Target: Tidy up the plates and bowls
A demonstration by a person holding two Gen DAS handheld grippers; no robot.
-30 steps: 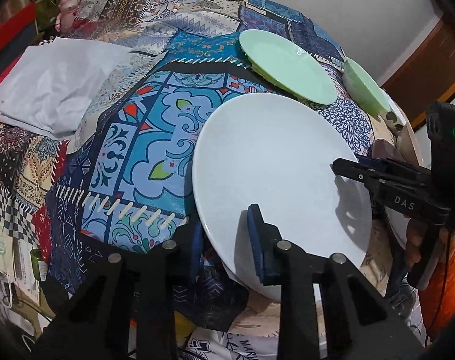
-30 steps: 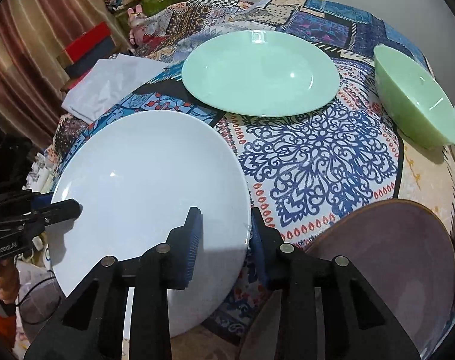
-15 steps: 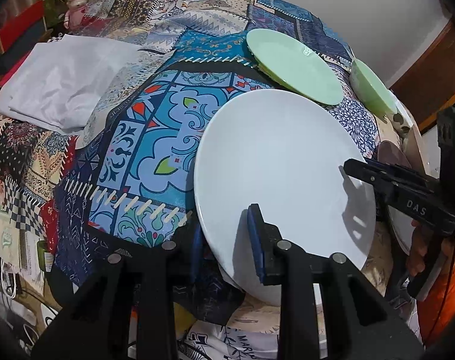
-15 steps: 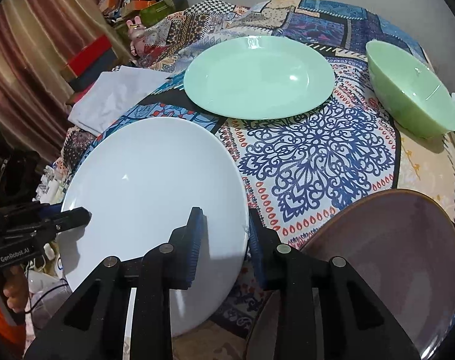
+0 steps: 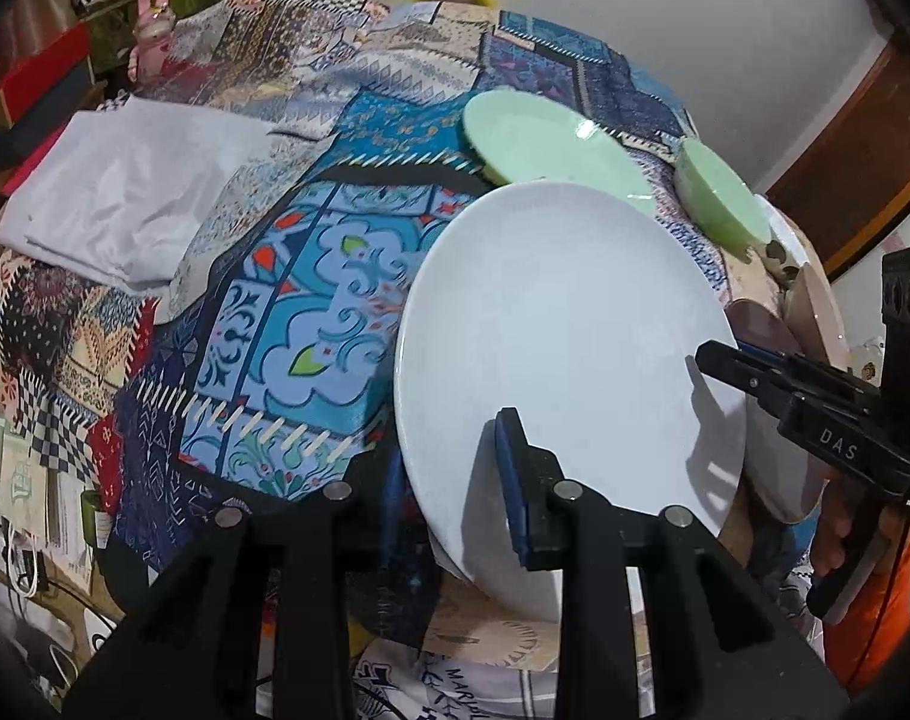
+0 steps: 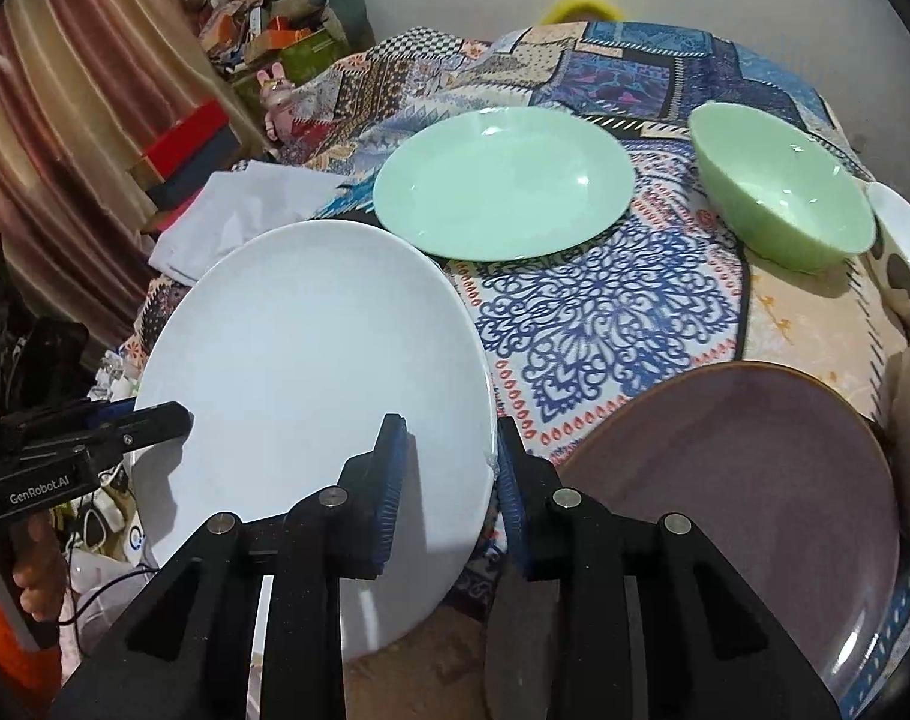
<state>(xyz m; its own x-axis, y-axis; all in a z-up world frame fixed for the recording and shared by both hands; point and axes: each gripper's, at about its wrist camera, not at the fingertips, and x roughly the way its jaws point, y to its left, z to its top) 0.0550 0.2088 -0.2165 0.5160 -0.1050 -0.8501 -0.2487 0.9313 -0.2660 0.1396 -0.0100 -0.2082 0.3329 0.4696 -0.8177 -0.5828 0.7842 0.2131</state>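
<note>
A large white plate (image 5: 562,348) (image 6: 311,372) hangs just above the patterned tablecloth (image 6: 604,312), held by both grippers. My left gripper (image 5: 449,468) is shut on its near left rim, one pad over and one under. My right gripper (image 6: 449,444) is shut on the opposite rim, and shows in the left wrist view as a right gripper (image 5: 730,360) at the plate's right edge. Behind the plate lie a mint green plate (image 6: 502,180) (image 5: 550,144) and a mint green bowl (image 6: 778,186) (image 5: 718,192). A purple plate (image 6: 742,480) lies to the right.
A folded white cloth (image 5: 131,204) (image 6: 233,216) lies on the table's left side. A white spotted cup (image 6: 901,252) stands at the far right edge. Boxes and clutter (image 6: 263,36) pile up beyond the table on the left. A hand (image 6: 29,558) holds the left gripper.
The white plate has risen a little with both grippers on it and now overlaps the green plate's near edge in the left wrist view. The other dishes lie where they were.
</note>
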